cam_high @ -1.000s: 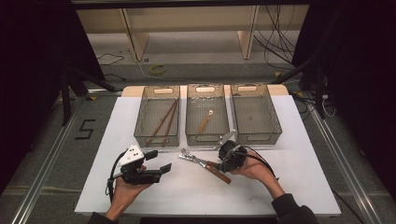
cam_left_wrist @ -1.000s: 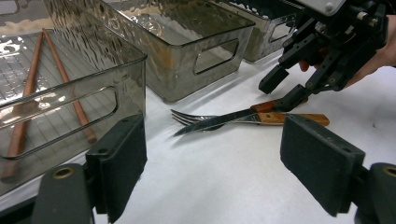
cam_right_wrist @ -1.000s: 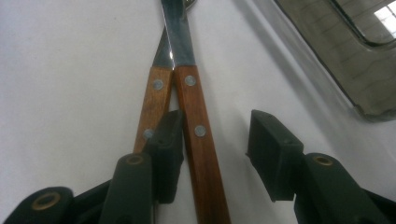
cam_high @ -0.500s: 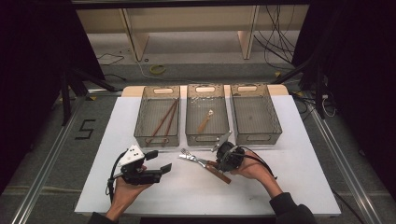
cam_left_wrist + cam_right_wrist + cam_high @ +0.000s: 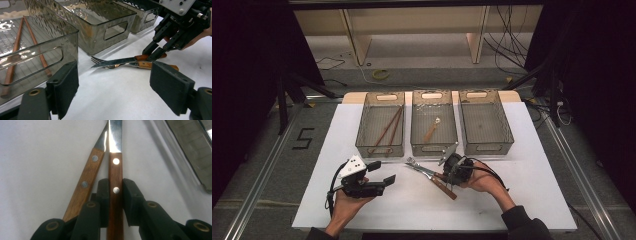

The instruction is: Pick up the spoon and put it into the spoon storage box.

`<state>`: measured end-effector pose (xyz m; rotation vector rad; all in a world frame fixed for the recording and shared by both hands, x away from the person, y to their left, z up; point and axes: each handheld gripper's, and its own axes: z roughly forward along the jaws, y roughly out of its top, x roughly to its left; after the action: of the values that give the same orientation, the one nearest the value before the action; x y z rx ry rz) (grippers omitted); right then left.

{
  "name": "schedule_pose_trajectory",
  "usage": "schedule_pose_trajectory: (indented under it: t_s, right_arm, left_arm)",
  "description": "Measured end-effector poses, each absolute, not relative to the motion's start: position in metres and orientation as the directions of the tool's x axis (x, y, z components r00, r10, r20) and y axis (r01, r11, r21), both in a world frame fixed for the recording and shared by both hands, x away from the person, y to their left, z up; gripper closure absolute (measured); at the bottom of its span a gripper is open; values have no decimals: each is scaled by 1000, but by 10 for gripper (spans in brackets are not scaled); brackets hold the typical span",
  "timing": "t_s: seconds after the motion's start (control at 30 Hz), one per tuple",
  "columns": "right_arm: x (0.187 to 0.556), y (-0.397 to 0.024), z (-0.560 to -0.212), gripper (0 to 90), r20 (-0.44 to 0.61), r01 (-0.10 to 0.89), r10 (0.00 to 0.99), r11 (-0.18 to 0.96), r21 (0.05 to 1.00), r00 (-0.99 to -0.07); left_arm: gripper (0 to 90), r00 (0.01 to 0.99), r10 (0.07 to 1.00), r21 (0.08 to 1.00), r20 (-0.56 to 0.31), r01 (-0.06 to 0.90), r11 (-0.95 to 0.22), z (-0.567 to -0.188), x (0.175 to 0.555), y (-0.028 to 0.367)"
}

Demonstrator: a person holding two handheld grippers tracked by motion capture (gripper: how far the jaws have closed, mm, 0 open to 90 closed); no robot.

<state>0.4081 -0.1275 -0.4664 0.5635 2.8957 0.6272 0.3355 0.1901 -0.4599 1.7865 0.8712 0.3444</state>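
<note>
A wooden-handled knife point(image 5: 432, 176) and a wooden-handled fork point(image 5: 110, 67) lie crossed on the white table in front of the middle tray. My right gripper point(image 5: 446, 176) is shut on the knife handle point(image 5: 115, 170), one pad pressed against each side. The fork handle point(image 5: 85, 182) lies just left of it, outside the jaws. In the left gripper view the knife blade point(image 5: 113, 62) rests over the fork. My left gripper point(image 5: 383, 172) is held above the table's front left. Its jaws point(image 5: 117, 91) stand wide open and hold nothing.
Three smoky clear trays stand in a row at the back. The left tray point(image 5: 380, 150) holds brown chopsticks point(image 5: 387, 131). A small wooden-handled utensil point(image 5: 431, 131) lies in the middle tray point(image 5: 433, 148). The right tray point(image 5: 487, 148) holds nothing. The white table point(image 5: 522, 200) has bare room at the front.
My right gripper has shifted slightly left and down along the knife handle. The left gripper has stayed where it was.
</note>
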Motion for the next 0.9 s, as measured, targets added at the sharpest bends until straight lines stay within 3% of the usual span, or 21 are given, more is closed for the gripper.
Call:
schedule_pose_trajectory:
  t_s: [0.9]
  right_arm:
    - [414,-169,-417,772,10,391,492,678,622,-871]
  left_arm:
    - [210,692,699,915,-180,378,-139,-459,335,192]
